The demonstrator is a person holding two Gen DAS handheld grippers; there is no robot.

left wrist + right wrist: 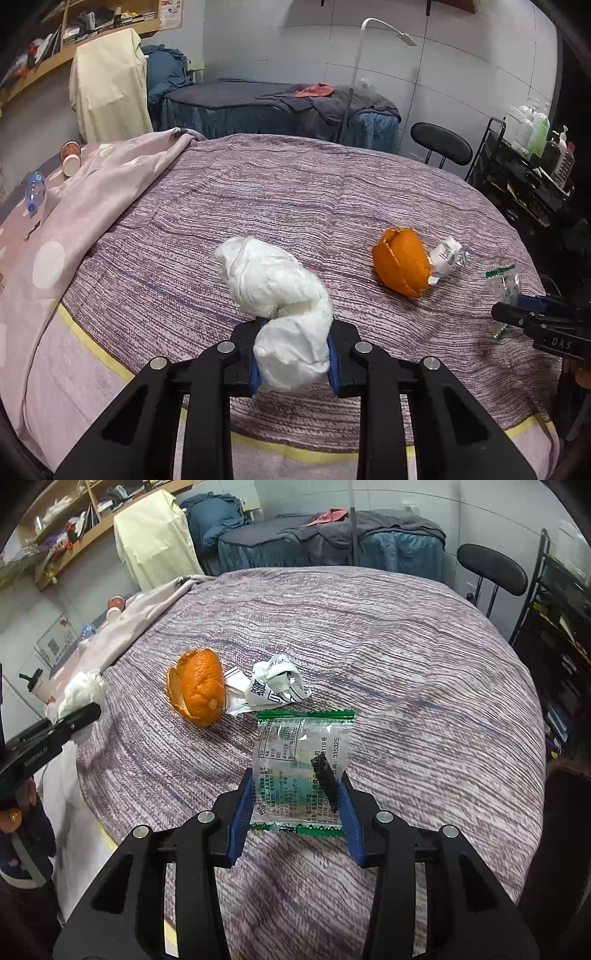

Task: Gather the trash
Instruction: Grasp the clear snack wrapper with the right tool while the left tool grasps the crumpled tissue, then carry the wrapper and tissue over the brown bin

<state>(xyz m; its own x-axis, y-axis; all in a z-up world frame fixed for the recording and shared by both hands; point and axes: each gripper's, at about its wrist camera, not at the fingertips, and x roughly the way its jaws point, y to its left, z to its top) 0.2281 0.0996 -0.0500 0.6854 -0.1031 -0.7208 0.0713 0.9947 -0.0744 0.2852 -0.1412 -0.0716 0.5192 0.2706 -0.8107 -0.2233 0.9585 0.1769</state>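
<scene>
The left gripper [293,354] has its blue-padded fingers [333,363] clamped on a crumpled wad of white tissue paper [275,284], whose far end bulges out above the striped purple bedspread [258,192]. The right gripper [295,812] pinches a clear plastic snack wrapper with green serrated edges [299,760] between its own blue pads [242,812] — the wrapper stands upright, flat side to the camera, just off the cloth. On the bedspread beyond the wrapper lies a hollow orange peel [197,692], touching a crumpled white printed paper wrapper [273,685] on its right. In the left wrist view, far to the left, a paper cup on its side [71,159] and a clear plastic bottle with a blue cap [34,192] lie near a pale pink dotted quilt [103,184].
</scene>
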